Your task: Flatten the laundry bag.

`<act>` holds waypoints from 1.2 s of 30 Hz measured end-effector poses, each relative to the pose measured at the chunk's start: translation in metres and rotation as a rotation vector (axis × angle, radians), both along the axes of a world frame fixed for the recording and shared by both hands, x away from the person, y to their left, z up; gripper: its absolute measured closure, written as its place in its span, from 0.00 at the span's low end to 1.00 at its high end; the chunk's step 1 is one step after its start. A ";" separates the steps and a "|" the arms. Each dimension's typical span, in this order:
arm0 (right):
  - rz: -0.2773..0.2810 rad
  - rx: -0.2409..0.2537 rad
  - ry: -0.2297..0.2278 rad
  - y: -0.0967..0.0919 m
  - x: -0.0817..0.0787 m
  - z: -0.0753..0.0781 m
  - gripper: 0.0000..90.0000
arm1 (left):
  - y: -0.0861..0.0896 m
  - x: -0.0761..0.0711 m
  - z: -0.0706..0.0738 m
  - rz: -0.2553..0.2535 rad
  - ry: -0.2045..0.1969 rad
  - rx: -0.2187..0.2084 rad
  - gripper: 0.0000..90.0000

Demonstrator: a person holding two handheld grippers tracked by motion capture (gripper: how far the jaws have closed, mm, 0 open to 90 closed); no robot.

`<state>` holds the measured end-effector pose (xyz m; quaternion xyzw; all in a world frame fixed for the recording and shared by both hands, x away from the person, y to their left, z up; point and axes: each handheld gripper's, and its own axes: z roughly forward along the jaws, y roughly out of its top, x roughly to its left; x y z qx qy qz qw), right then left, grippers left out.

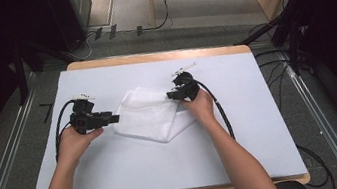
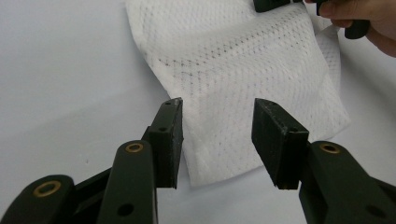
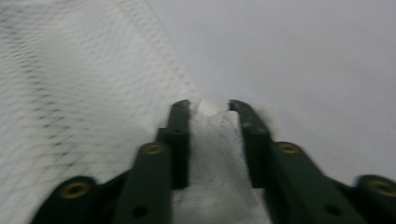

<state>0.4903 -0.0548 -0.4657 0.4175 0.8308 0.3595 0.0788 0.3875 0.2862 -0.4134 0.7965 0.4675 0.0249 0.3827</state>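
Note:
A folded white mesh cloth (image 1: 149, 115) lies in the middle of the white table cover (image 1: 143, 174). My left gripper (image 1: 113, 118) hovers at the cloth's left corner. In the left gripper view the left gripper (image 2: 218, 102) is open, with the cloth (image 2: 243, 70) lying beneath and beyond the jaws and no pad touching it. My right gripper (image 1: 172, 94) is down at the cloth's right edge. The right gripper (image 3: 210, 105), in its own view, has a raised fold of the cloth (image 3: 212, 140) bunched between both jaws.
The person's right hand (image 2: 369, 18) shows at the far side of the cloth. Black cables (image 1: 222, 111) trail from both grippers across the cover. The wooden table edge (image 1: 160, 55) borders the cover; metal rails (image 1: 309, 103) and dark stands flank the table.

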 end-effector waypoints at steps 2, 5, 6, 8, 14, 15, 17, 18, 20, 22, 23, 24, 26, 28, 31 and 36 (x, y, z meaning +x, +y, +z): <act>0.003 0.005 0.006 0.001 -0.001 0.001 0.95 | 0.000 0.000 0.000 0.004 0.000 0.000 0.60; 0.008 0.024 0.012 0.000 -0.003 0.006 0.99 | 0.002 0.000 0.000 0.006 -0.001 0.000 0.60; 0.010 0.035 0.006 -0.002 -0.004 0.010 0.99 | 0.003 0.000 0.000 0.010 0.000 -0.003 0.60; 0.018 0.067 -0.012 -0.004 -0.007 0.019 0.99 | 0.005 0.000 0.000 0.017 -0.002 -0.004 0.60; 0.076 0.099 -0.055 -0.004 -0.024 0.044 0.99 | 0.014 -0.001 0.002 0.049 -0.012 -0.013 0.59; 0.091 0.106 -0.060 -0.004 -0.028 0.047 0.99 | 0.016 -0.001 0.002 0.054 -0.011 -0.012 0.59; 0.098 0.114 -0.064 -0.004 -0.032 0.050 0.99 | 0.017 -0.001 0.002 0.057 -0.010 -0.009 0.59; 0.110 0.121 -0.068 -0.003 -0.036 0.053 0.99 | 0.018 -0.001 0.002 0.059 -0.010 -0.005 0.59; 0.133 0.145 -0.070 -0.004 -0.049 0.060 0.99 | 0.019 -0.001 0.002 0.067 -0.010 -0.006 0.59; 0.142 0.144 -0.069 -0.004 -0.053 0.061 0.99 | 0.020 -0.001 0.002 0.068 -0.011 -0.005 0.59; 0.149 0.141 -0.069 -0.004 -0.058 0.063 0.99 | 0.020 -0.001 0.002 0.069 -0.011 -0.005 0.59; 0.166 0.147 -0.074 -0.006 -0.069 0.066 0.99 | 0.020 0.000 0.002 0.070 -0.012 -0.002 0.59; 0.182 0.162 -0.075 -0.009 -0.080 0.068 0.99 | 0.019 0.000 0.001 0.072 -0.011 -0.002 0.59; 0.196 0.163 -0.081 -0.011 -0.092 0.068 0.99 | 0.018 0.002 0.001 0.069 -0.010 0.000 0.59; 0.215 0.157 -0.074 -0.015 -0.107 0.066 0.99 | 0.015 0.006 0.000 0.069 -0.004 0.006 0.59; 0.231 0.136 -0.056 -0.018 -0.121 0.059 0.99 | 0.010 0.014 0.000 0.064 -0.005 0.017 0.60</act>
